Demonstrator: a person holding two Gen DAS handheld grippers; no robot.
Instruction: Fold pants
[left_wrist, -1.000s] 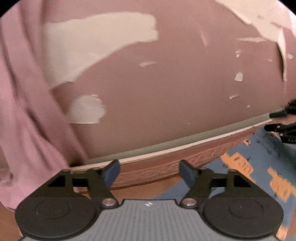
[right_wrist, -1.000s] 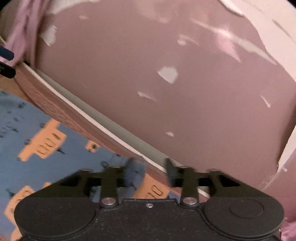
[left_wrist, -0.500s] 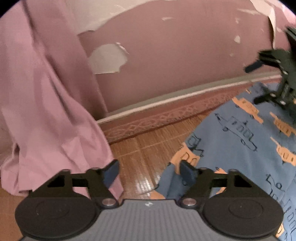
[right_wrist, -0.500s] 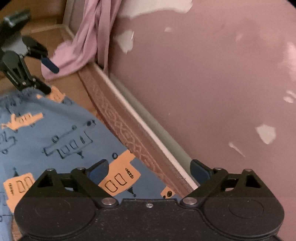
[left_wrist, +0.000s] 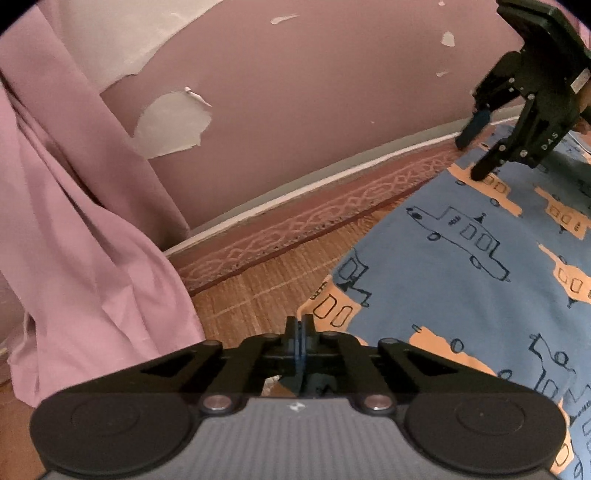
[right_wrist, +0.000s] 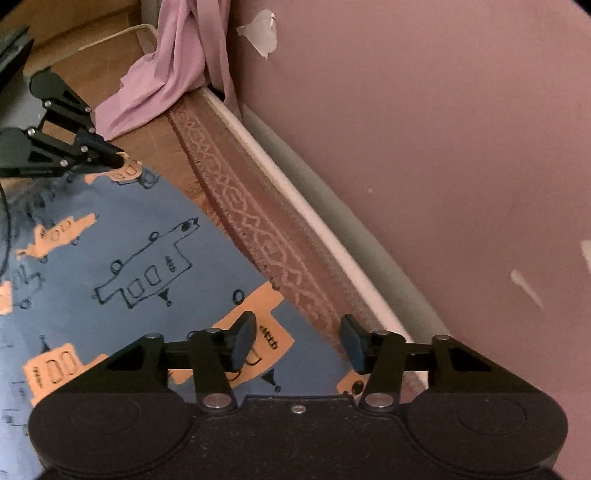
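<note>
The left gripper (left_wrist: 300, 334) is clenched on a corner of the blue vehicle-print pants (left_wrist: 461, 266) on the wooden floor (left_wrist: 258, 295); the right gripper (right_wrist: 297, 341) hangs released over another corner.

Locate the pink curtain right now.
The pink curtain fills the left of the left wrist view, hanging down the wall onto the wooden floor, apart from the pants. In the right wrist view it sits top left.

White letters "DAS" stand on a finger link of the right hand-held gripper (left_wrist: 476, 155).
</note>
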